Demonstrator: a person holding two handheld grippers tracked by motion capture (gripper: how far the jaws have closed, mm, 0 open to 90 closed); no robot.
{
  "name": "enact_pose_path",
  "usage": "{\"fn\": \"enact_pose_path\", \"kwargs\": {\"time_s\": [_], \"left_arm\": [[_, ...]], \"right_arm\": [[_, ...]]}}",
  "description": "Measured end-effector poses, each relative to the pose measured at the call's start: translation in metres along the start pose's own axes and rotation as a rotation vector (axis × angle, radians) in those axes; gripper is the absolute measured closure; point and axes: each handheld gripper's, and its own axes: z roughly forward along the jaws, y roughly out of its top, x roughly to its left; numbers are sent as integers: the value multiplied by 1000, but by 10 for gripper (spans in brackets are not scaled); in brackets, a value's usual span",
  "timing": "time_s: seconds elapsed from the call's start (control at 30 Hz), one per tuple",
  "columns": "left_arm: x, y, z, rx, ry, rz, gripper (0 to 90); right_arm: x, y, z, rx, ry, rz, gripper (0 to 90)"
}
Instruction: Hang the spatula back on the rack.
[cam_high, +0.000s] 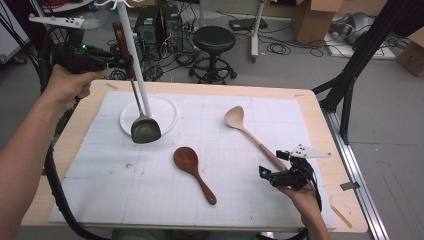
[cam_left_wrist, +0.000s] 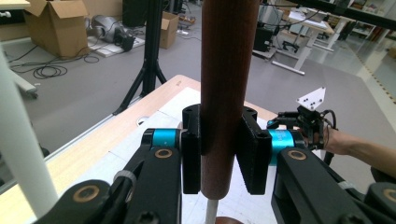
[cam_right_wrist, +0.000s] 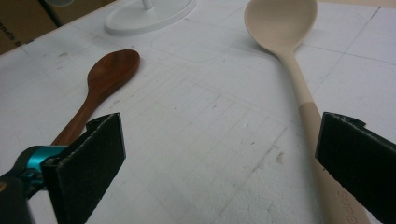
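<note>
My left gripper (cam_high: 123, 62) is raised over the table's far left corner, shut on the brown wooden handle (cam_left_wrist: 224, 88) of a spatula. The spatula's dark head (cam_high: 145, 130) hangs down at the rim of a white round stand base (cam_high: 162, 112). The stand's white pole (cam_high: 135, 55) rises right beside the spatula. A pale beige spoon (cam_high: 235, 118) lies on the mat, handle pointing to my right gripper (cam_high: 272, 163). That gripper is open and low, with the handle (cam_right_wrist: 308, 116) close inside its right pad (cam_right_wrist: 359, 161). A dark red-brown spoon (cam_high: 186, 160) lies mid-mat, by the left pad (cam_right_wrist: 91, 156).
A white gridded mat (cam_high: 150, 190) covers most of the wooden table (cam_high: 320, 120). Beyond the far edge stand a black stool (cam_high: 214, 40), computer cases and cardboard boxes (cam_high: 312, 20). A black tripod leg (cam_high: 350, 65) stands off the right side.
</note>
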Motion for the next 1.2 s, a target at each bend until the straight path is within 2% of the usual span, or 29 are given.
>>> {"fn": "enact_pose_path", "kwargs": {"time_s": [0.3, 0.47, 0.77, 1.2], "left_arm": [[13, 13, 2, 11, -20, -3, 733], [20, 18, 1, 8, -15, -6, 733], [23, 25, -5, 8, -7, 7, 733], [26, 31, -12, 11, 6, 1, 733]], "right_arm": [[-2, -2, -1, -1, -2, 5, 8], [-2, -2, -1, 1, 0, 11, 8], [-3, -2, -2, -4, 0, 11, 8], [-2, -2, -1, -6, 6, 13, 8]]}}
